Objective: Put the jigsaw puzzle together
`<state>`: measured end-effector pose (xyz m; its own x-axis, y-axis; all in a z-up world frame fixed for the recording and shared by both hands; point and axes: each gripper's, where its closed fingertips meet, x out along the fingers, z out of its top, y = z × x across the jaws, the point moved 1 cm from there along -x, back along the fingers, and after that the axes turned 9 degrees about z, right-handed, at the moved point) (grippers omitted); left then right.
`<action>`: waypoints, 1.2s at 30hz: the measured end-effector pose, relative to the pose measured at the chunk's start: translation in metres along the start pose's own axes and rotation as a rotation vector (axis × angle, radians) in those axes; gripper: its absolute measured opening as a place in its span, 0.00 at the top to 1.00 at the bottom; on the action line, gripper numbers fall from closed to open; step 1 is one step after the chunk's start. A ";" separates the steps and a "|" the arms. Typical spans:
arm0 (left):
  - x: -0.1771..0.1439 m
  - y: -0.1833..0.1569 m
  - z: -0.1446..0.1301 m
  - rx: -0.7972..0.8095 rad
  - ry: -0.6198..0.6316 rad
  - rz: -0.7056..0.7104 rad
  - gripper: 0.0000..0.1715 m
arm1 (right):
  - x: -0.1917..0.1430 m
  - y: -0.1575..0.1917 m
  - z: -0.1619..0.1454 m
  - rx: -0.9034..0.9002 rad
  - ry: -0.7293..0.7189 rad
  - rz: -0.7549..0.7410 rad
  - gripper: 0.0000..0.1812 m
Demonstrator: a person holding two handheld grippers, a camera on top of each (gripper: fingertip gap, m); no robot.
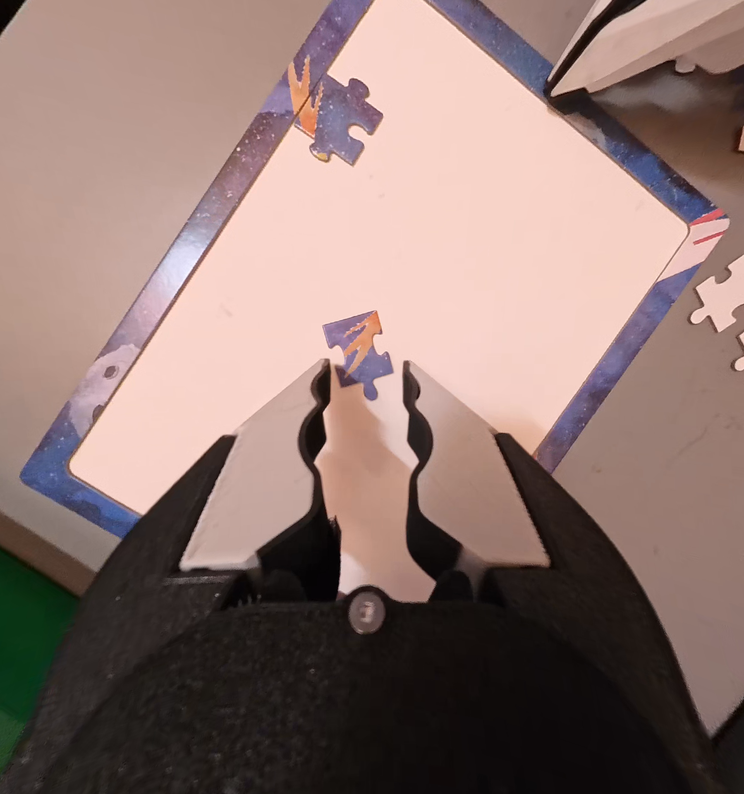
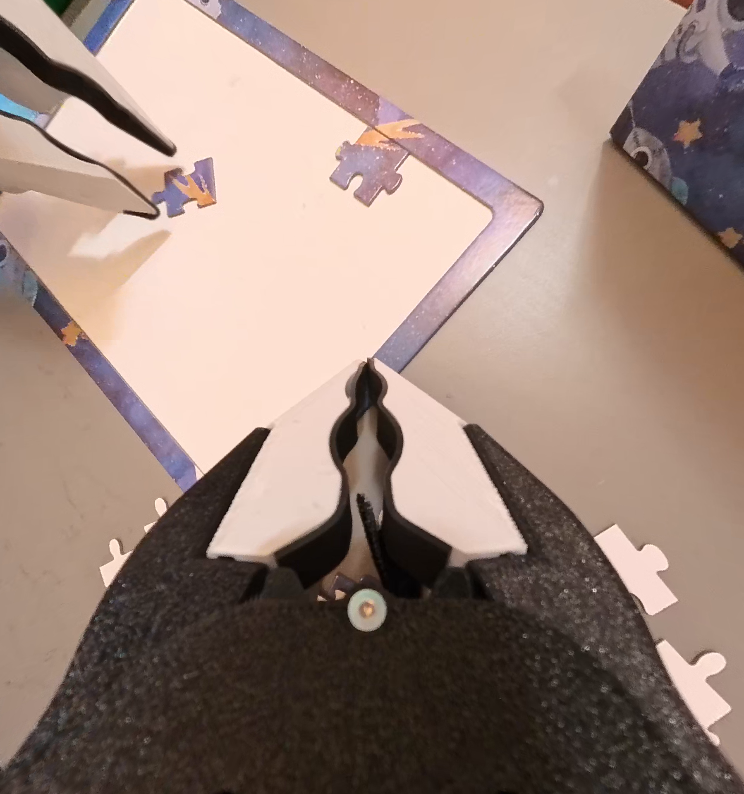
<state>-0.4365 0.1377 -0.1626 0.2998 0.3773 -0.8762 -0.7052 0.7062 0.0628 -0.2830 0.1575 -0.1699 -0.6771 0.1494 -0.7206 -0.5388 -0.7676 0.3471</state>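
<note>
the left tongs [image 1: 366, 365] are wide open and hold nothing. they hang low over the puzzle tray [image 1: 198, 240], a flat board with a starry blue frame and a pale bare middle, lying on the grey counter [image 1: 103, 129]. a loose puzzle piece [image 1: 358, 349], blue with an orange streak, lies flat on the pale middle of the tray, right at the tips of the left tongs; one tip looks like it just touches the piece, but it is hard to be sure. a second puzzle piece [image 1: 345, 120], also blue with some orange, sits snug against the far long edge of the tray frame, and its orange streak lines up with the one on the frame. the right tongs [image 2: 366, 364] are closed tight with nothing between the tips, and they hover over the near edge of the tray. some white pieces [image 1: 731, 294] lie face down on the counter, just off the tray's right edge. a blue picture box [image 2: 696, 129] stands on the counter past the tray's far corner.
</note>
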 end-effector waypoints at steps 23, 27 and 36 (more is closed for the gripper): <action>0.007 0.030 0.042 0.363 0.042 0.220 0.85 | 0.000 0.000 0.000 -0.007 0.000 -0.007 1.00; 0.022 0.039 0.066 0.479 0.092 0.137 0.85 | 0.000 0.000 0.000 -0.013 0.003 -0.016 1.00; 0.033 0.046 0.079 0.603 0.144 0.107 0.85 | 0.000 0.000 0.000 0.000 0.001 0.003 1.00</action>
<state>-0.4081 0.2297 -0.1511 0.1284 0.4101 -0.9030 -0.2274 0.8984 0.3757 -0.2828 0.1572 -0.1700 -0.6786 0.1464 -0.7198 -0.5367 -0.7679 0.3498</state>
